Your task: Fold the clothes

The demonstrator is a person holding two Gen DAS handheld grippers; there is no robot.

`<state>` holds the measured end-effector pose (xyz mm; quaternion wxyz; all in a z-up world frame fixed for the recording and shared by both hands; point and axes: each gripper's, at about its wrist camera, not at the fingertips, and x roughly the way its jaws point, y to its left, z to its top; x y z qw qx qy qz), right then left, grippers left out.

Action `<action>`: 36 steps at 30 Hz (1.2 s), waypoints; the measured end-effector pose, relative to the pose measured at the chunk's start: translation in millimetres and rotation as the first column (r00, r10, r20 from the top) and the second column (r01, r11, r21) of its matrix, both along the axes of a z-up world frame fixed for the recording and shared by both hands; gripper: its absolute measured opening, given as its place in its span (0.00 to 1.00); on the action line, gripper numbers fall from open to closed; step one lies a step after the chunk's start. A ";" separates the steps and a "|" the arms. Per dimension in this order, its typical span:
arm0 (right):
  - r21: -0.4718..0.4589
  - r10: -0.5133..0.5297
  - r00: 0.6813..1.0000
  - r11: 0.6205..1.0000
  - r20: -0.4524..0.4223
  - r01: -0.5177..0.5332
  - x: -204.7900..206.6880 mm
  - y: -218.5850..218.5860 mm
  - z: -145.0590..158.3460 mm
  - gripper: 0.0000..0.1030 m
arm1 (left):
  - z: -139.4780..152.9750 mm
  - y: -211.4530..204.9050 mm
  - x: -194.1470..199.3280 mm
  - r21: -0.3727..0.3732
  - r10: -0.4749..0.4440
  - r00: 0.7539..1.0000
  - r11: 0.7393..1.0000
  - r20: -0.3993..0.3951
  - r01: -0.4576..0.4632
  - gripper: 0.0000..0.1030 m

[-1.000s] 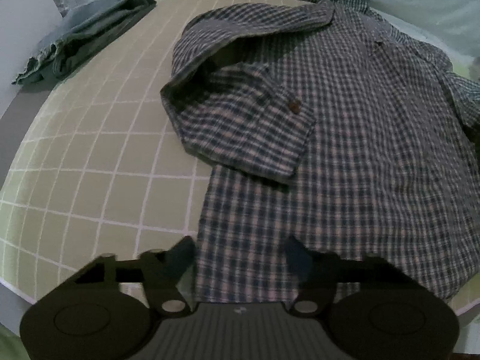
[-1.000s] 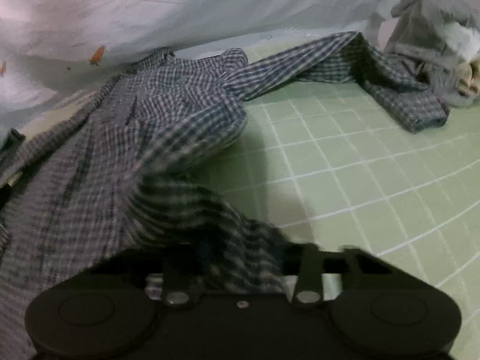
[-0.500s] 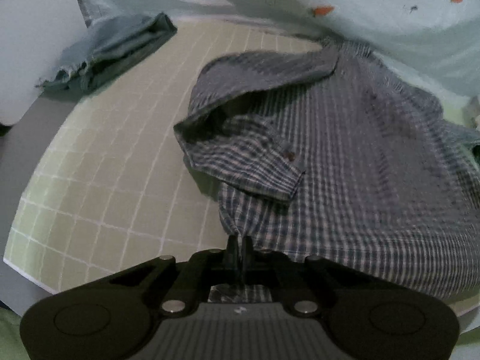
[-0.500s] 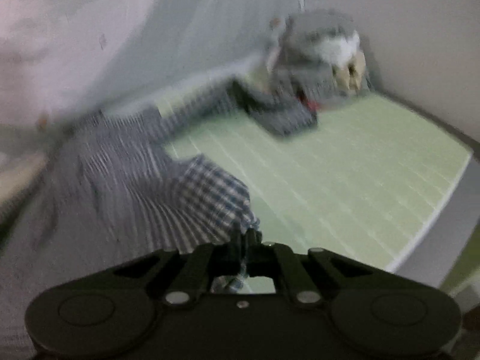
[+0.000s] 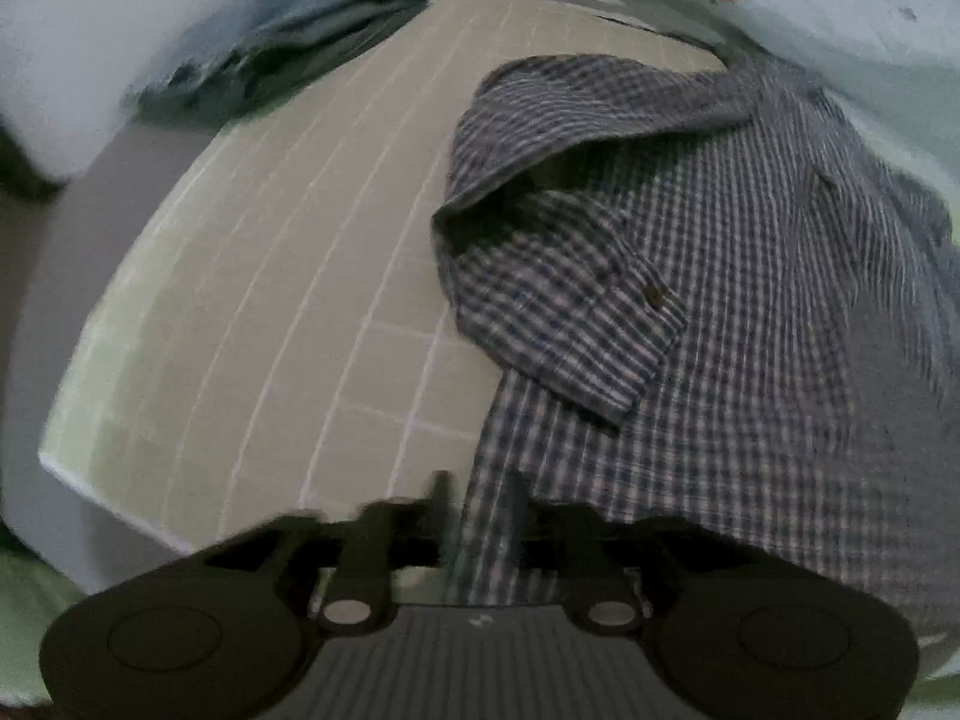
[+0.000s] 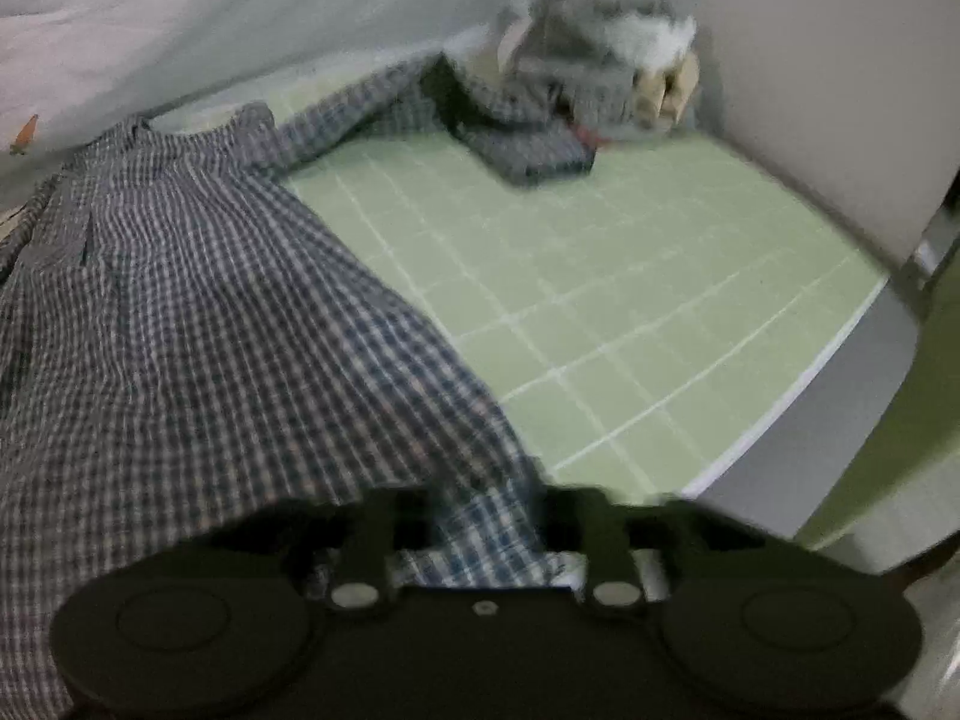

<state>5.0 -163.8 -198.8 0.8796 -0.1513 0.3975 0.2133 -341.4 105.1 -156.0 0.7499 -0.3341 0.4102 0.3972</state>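
Both tongs, left (image 5: 477, 510) and right (image 6: 480, 516), stand partly parted with the checked shirt's (image 5: 750, 312) hem between them. Whether either grips, I cannot tell. Keep the hem taut and level, drawn toward 6 o'clock.

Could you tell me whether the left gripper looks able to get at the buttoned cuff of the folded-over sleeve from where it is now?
Probably yes: the cuff lies exposed on top of the plaid shirt, ahead of the left gripper, with nothing over it. The shirt hem between its fingers would need releasing first.

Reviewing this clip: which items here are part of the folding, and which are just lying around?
In the job:
- plaid shirt
- left tool
- right tool

Lying about:
- blue-grey garment
- grey clothes pile
- white sheet
- green grid mat
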 end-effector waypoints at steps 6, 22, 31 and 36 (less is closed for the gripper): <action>0.037 0.030 0.999 0.999 0.036 -0.031 3.9 0.5 6.1 0.98 | 7.4 2.3 11.2 0.030 -0.012 1.000 0.999 0.013 0.012 0.78; 0.167 0.264 0.959 0.955 -0.102 -0.245 83.6 -3.7 -12.8 1.00 | 26.3 -103.7 206.7 0.005 -0.351 0.935 0.936 -0.039 0.352 0.87; 0.213 0.227 0.964 0.957 -0.138 -0.195 209.6 -8.3 -19.0 1.00 | 12.3 -135.1 283.1 -0.060 -0.380 0.916 0.925 -0.128 0.375 0.87; 0.170 0.251 0.961 0.958 -0.117 -0.230 266.7 6.6 -22.8 1.00 | 8.6 -136.7 311.1 -0.095 -0.354 0.923 0.934 -0.148 0.343 0.88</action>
